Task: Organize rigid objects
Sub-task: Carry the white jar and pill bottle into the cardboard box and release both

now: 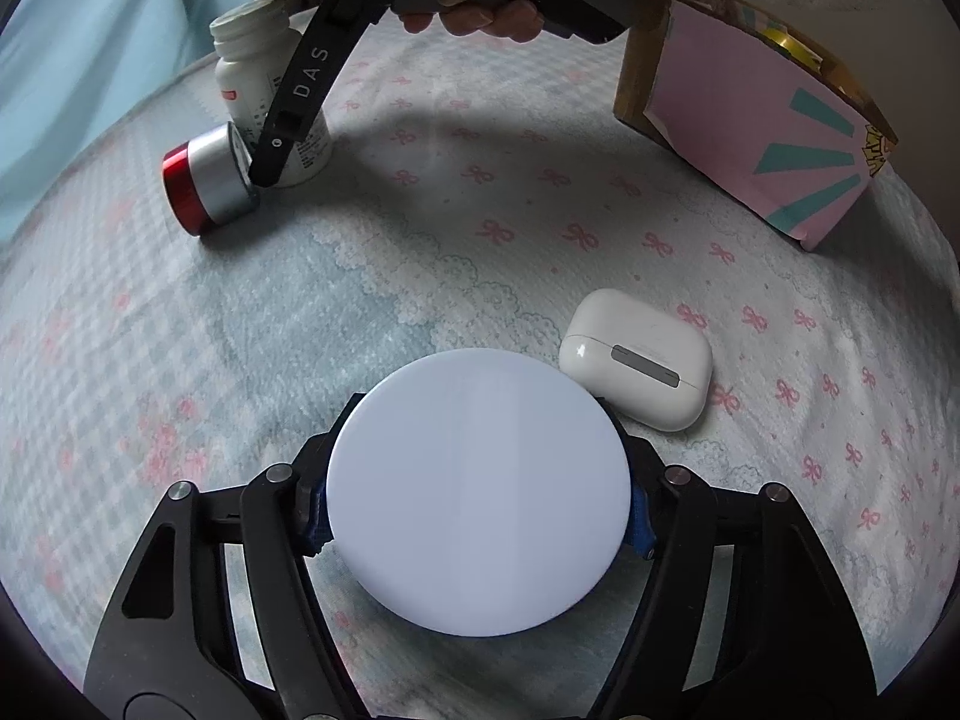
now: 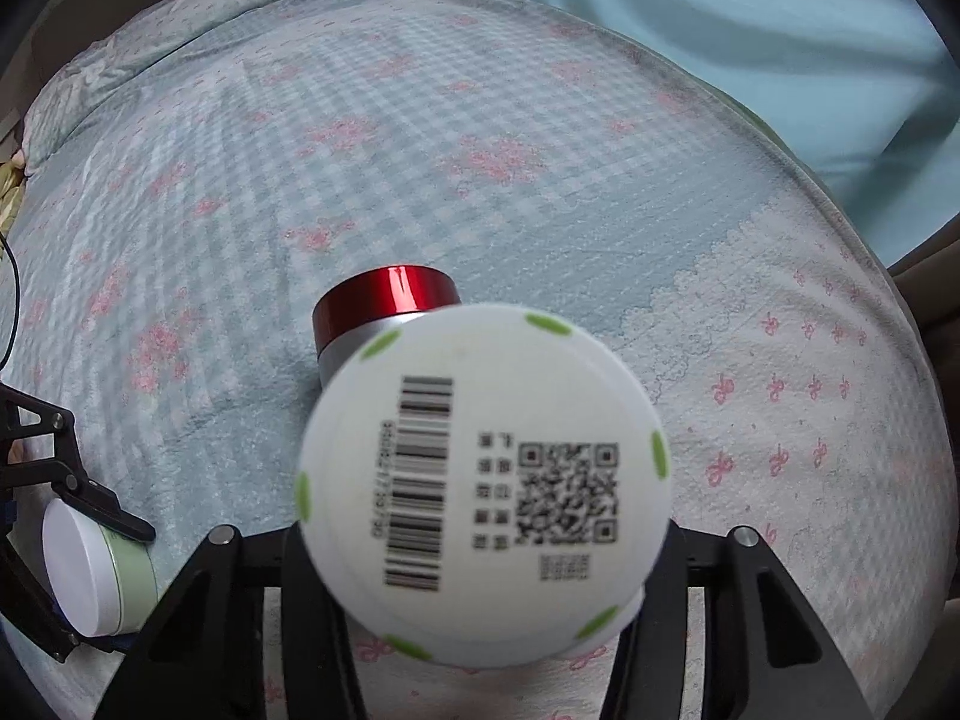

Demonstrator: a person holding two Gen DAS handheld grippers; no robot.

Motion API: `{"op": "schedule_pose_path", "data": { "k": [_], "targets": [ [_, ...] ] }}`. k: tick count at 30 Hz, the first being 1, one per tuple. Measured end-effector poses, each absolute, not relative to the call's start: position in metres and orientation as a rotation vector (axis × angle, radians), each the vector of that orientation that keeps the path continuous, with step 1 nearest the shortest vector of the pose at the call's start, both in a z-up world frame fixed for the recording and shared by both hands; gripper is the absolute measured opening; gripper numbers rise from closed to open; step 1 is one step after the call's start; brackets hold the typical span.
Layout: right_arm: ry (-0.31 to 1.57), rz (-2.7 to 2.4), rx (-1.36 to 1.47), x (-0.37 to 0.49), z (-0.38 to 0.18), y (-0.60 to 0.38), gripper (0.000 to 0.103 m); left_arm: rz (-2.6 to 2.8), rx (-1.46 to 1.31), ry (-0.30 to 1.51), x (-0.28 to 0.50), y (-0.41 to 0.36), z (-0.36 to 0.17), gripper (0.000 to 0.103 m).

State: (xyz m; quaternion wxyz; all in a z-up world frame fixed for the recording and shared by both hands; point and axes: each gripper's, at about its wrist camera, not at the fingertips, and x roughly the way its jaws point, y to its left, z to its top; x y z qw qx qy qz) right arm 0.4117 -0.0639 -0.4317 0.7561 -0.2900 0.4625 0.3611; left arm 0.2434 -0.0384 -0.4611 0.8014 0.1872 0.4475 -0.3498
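Observation:
My left gripper (image 1: 480, 516) is shut on a round white-lidded jar (image 1: 479, 492), its lid facing the camera; the jar's green side shows in the right wrist view (image 2: 90, 576). My right gripper (image 2: 480, 540) is shut on a white pill bottle (image 2: 483, 486), its barcoded cap toward the camera. In the left wrist view the same bottle (image 1: 252, 60) stands upright with the right gripper's finger (image 1: 294, 102) against it. A red and silver tin (image 1: 207, 183) lies on its side touching the bottle; it also shows in the right wrist view (image 2: 384, 306).
A white earbuds case (image 1: 639, 357) lies on the patterned bedspread (image 1: 420, 240) just right of the jar. A pink box with gold trim (image 1: 756, 126) stands at the far right. A light blue curtain (image 2: 720, 30) hangs beyond the bed.

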Motion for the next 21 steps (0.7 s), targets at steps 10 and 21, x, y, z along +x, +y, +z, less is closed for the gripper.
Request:
{"op": "schedule_pose_path", "data": {
  "k": [10, 21],
  "targets": [
    [1.049, 0.706, -0.518, 0.406, -0.394, -0.08, 0.046, -0.631, 0.272, 1.019, 0.238, -0.008, -0.436, 0.067],
    [1.06, 0.525, -0.32, 0.349, -0.263, -0.118, 0.046, -0.536, 0.199, 0.978, 0.228, 0.005, -0.319, 0.067]
  ]
}}
